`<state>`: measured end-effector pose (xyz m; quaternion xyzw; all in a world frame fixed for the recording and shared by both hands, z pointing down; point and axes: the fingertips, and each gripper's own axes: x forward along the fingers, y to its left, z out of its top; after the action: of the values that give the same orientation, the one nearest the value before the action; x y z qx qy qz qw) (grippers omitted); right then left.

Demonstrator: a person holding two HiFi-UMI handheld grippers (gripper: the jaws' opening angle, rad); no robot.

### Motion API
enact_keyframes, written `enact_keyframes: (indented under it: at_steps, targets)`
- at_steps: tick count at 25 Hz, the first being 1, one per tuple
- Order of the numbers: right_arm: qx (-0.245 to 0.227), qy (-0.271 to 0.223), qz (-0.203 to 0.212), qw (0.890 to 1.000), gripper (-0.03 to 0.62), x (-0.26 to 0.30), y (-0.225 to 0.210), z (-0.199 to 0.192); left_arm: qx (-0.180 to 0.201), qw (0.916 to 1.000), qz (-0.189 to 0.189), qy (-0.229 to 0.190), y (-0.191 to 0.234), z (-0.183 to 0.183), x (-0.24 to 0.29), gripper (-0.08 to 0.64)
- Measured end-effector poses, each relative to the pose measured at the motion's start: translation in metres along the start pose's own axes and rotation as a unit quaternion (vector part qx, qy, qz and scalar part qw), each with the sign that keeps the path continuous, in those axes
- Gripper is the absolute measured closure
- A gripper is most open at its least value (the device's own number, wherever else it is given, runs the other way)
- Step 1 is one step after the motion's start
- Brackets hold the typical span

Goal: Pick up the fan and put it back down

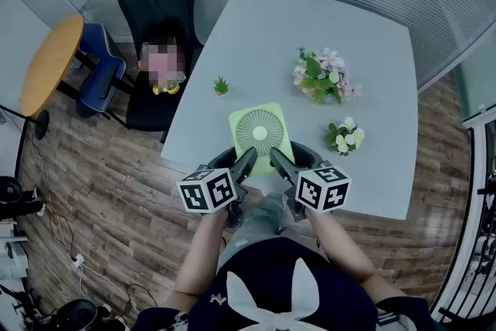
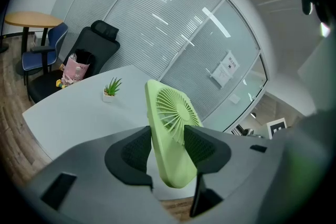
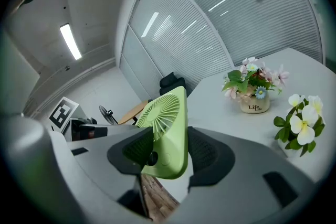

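The light-green square plastic fan (image 1: 261, 134) is held on edge at the near side of the pale grey table (image 1: 372, 167), its round grille facing up and away. It is gripped low down by 2 tools at once. In the left gripper view the fan (image 2: 168, 113) is seen standing between the black ribbed pads, and the left gripper (image 2: 169, 148) is clamped on its lower left part, 1 pad on the grille face and 1 on the back. In the right gripper view the same is shown in mirror: the right gripper (image 3: 170, 153) is closed on the fan (image 3: 167, 118) near its lower right corner.

From the head view, the left gripper (image 1: 246, 157) and the right gripper (image 1: 279, 160) are seen converging on the fan's near edge. The fan's bottom corner appears to hang just off the table's edge, so it is judged to be lifted, with the set-down to come.

For a clean set-down, both grips are best kept level with each other, the fan carried further in over the table and lowered until its base is borne. Only then should the jaws be parted, together.

The small potted green plant (image 1: 222, 86) and the white flower sprig (image 1: 346, 137) stand near; the pink flower pot (image 1: 325, 76) stands further back.
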<state>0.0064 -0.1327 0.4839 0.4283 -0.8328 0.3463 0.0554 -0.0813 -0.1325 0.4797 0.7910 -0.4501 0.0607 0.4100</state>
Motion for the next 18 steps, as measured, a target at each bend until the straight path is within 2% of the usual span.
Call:
enact_keyframes:
  at_steps: [18]
  targets:
    - [0.012,0.043,-0.006,0.999,0.385,0.022,-0.018,-0.031,-0.032,0.9986,0.017,0.038,0.030,-0.026,0.017,0.353]
